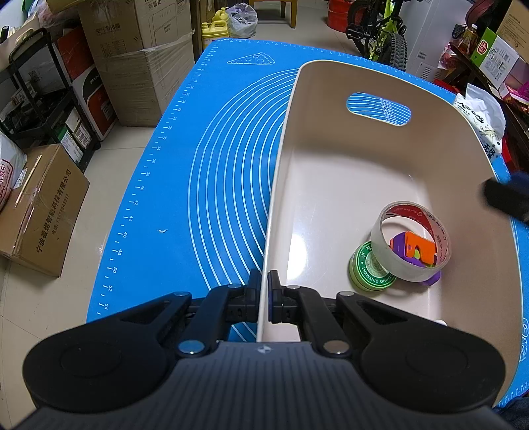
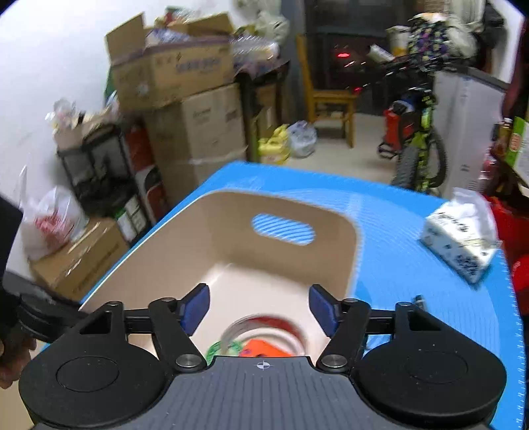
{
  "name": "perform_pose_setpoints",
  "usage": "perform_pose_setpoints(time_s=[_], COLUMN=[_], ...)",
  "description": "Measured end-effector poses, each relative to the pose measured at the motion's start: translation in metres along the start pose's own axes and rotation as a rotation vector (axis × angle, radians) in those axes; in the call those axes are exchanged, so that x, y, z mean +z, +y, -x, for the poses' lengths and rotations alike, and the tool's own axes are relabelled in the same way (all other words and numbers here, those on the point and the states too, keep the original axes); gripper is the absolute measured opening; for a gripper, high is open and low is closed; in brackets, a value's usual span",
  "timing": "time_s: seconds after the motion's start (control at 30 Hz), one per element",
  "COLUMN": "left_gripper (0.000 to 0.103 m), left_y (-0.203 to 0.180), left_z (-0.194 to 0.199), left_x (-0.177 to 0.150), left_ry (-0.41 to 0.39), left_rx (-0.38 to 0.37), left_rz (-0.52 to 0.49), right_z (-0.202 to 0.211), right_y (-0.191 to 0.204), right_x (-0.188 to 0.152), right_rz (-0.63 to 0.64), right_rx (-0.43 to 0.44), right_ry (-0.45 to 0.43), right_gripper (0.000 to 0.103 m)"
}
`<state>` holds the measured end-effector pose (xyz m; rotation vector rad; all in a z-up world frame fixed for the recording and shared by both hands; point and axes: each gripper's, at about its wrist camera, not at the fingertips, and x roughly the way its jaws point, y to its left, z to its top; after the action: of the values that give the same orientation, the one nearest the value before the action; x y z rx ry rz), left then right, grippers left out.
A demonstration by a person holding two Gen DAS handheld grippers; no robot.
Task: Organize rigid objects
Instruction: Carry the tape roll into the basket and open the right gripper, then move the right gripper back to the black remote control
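A beige plastic bin [image 1: 330, 139] stands on a blue mat [image 1: 215, 165]. My left gripper [image 1: 264, 284] is shut on the bin's left wall near its front corner. Inside the bin lie a clear tape roll [image 1: 411, 268], a green ointment tin [image 1: 367, 268] and an orange and purple toy [image 1: 418, 246]. My right gripper [image 2: 261, 309] is open and empty, above the bin [image 2: 231, 238] and over the tape roll [image 2: 264, 325]. The right gripper shows as a dark blur at the right edge of the left wrist view [image 1: 506, 198].
A tissue pack [image 2: 459, 238] lies on the mat [image 2: 413, 281] to the right of the bin. A small dark object [image 2: 418, 299] lies near the right fingers. Cardboard boxes [image 1: 43, 211], a shelf and a bicycle [image 1: 383, 29] stand around the table.
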<state>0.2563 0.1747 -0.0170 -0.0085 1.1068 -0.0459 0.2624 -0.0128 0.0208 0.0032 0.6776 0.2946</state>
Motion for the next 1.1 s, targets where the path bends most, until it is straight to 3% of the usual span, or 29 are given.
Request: perform_pose_setpoints(time_s=[0.23,0.5,0.93,1.1], left_gripper=[0.005,0.005,0.006,0.006], left_y=[0.000,0.000,0.000,0.000], left_z=[0.000,0.000,0.000,0.000], left_x=[0.000,0.000,0.000,0.000], left_ry=[0.000,0.000,-0.001,-0.001], left_rx=[0.000,-0.002,-0.002,-0.001], left_rz=[0.001,0.002,0.000,0.000], right_z=[0.029,0.030,-0.015,-0.029], right_y=[-0.055,-0.098,-0.103,-0.110], right_x=[-0.003,-0.045,-0.084,-0.091], right_rz=[-0.105,-0.151,-0.257,-0.322], right_rx=[-0.104,-0.206,-0.182,-0.169], right_ry=[-0.067,0.019,0.159,0.192], right_gripper=[0.079,0.080,0.079,0.068])
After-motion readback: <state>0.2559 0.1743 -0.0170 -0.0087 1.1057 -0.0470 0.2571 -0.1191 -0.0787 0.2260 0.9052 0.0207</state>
